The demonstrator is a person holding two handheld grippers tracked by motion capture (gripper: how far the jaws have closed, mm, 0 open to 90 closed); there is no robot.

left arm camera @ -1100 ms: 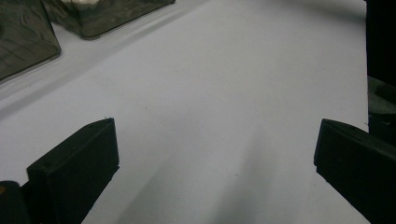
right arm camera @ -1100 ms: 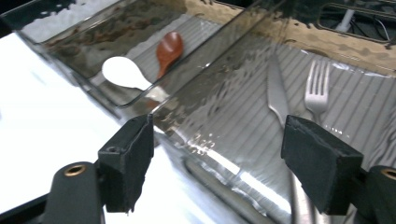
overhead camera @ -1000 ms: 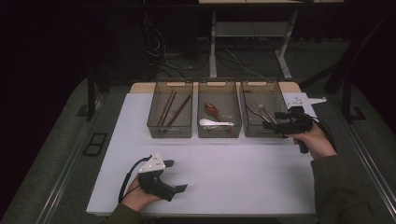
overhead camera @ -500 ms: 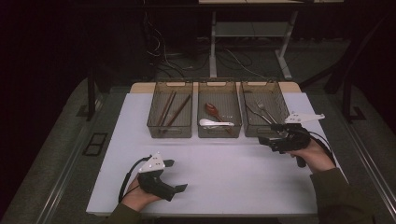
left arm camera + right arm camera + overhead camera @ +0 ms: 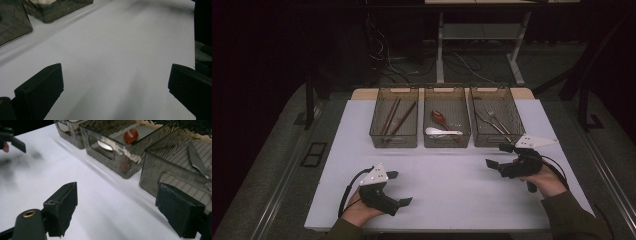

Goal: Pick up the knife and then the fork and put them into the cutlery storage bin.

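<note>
The right hand-held gripper has drawn back from the right bin toward the near counter, jaws apart after just opening, nothing between them. The forks lie in that bin, likely just dropped off. The left hand-held gripper rests near-left, jaws apart, empty.

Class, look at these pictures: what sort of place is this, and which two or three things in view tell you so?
Probably a lab or test room set up for recording, not a kitchen. A white table stands in a dark room, loose cables lie on the floor behind it, and three clear bins hold sorted cutlery.
</note>
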